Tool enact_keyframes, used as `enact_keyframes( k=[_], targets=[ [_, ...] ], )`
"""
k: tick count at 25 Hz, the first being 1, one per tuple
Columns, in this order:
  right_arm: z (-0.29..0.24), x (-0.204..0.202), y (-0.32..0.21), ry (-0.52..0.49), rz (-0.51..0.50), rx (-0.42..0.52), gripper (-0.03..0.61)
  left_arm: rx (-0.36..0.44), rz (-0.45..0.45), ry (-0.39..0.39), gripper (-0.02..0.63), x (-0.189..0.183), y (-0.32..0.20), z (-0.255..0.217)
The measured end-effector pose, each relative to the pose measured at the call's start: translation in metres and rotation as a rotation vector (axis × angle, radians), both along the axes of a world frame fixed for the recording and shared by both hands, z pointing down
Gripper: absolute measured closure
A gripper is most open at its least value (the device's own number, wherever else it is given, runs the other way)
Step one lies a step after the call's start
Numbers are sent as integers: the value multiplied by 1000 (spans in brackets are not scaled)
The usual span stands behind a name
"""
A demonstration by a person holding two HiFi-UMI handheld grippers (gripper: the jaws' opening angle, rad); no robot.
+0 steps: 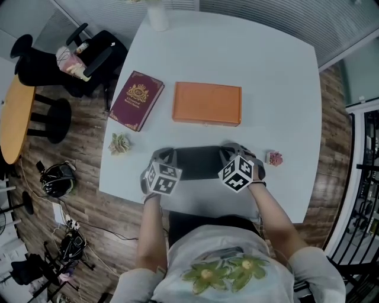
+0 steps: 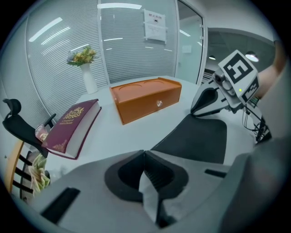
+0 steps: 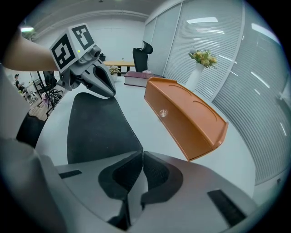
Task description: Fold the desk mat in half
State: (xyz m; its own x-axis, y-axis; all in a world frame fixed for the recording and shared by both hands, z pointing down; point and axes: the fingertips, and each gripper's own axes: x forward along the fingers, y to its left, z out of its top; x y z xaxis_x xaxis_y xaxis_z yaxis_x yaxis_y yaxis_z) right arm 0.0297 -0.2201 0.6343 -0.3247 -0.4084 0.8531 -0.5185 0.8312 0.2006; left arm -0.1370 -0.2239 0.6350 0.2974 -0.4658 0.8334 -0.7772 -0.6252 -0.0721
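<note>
On table, desk mat lengthwise left-right.

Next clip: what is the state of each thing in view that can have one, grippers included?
left gripper: shut on a corner of the desk mat
right gripper: shut on another desk mat corner
desk mat: dark side up, held at two corners
book: closed, lying flat
orange box: closed
vase: upright, holding flowers

An orange box lies mid-way across a white table. From it, a maroon book sits just beside at nine o'clock, a white vase at eleven, a small green plant at eight and a pink ornament at four.
</note>
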Motion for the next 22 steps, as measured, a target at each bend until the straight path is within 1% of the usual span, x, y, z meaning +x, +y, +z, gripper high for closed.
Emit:
enact_keyframes(
  k=[6, 15, 19, 22],
  targets=[
    [6, 1, -2, 8, 16, -13, 554, -19, -3, -22, 609, -1, 1, 13],
    [6, 2, -3, -25, 40, -55, 554, 7, -11, -35, 609, -3, 0, 15],
    [5, 2, -3, -28, 40, -71, 552, -1, -31, -20, 607, -3, 0, 13],
    [0, 3, -5, -39, 51, -63, 552, -3, -52, -5, 604, -3, 0, 10]
  ],
)
